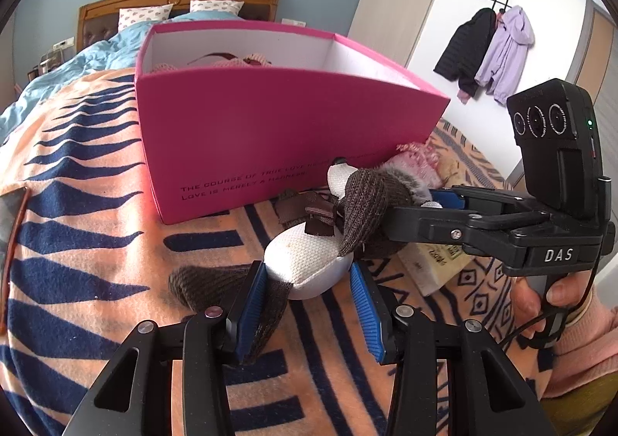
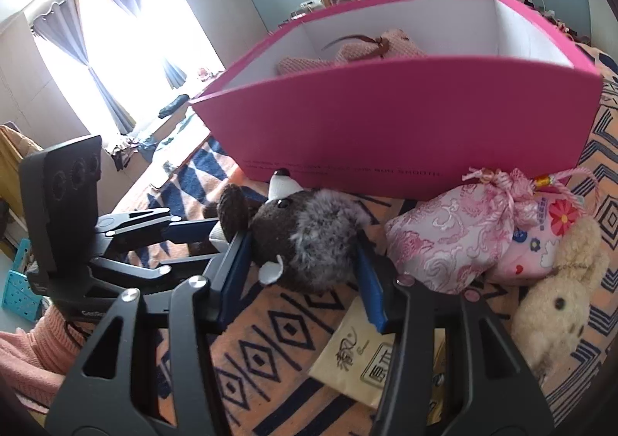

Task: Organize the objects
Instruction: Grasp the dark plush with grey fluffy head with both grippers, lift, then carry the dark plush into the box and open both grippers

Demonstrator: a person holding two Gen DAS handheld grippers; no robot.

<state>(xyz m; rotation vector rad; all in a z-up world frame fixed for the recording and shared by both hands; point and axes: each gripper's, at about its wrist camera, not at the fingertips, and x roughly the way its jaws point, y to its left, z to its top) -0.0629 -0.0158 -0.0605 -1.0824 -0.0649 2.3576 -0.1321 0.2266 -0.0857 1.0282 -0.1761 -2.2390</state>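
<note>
1. Underneath, an orange and navy patterned blanket point(image 1: 89, 212) covers the bed, with bare room at 9 o'clock of the toys.
2. Behind them stands an open pink box point(image 1: 247, 134); a pink knitted toy point(image 2: 367, 48) lies inside it.
3. Just before the box's near wall lies a brown plush mouse point(image 2: 305, 235), snout toward the box, long axis running from 10 to 4 o'clock in the left wrist view.
4. At 3 o'clock of its head crowd a pink brocade pouch point(image 2: 448, 239) and a cream plush dog point(image 2: 560, 304).
5. Tilted downward, the left gripper point(image 1: 309, 293) clamps the mouse's white belly and leg.
6. Likewise angled, the right gripper point(image 2: 305, 262) squeezes the mouse's head.
</note>
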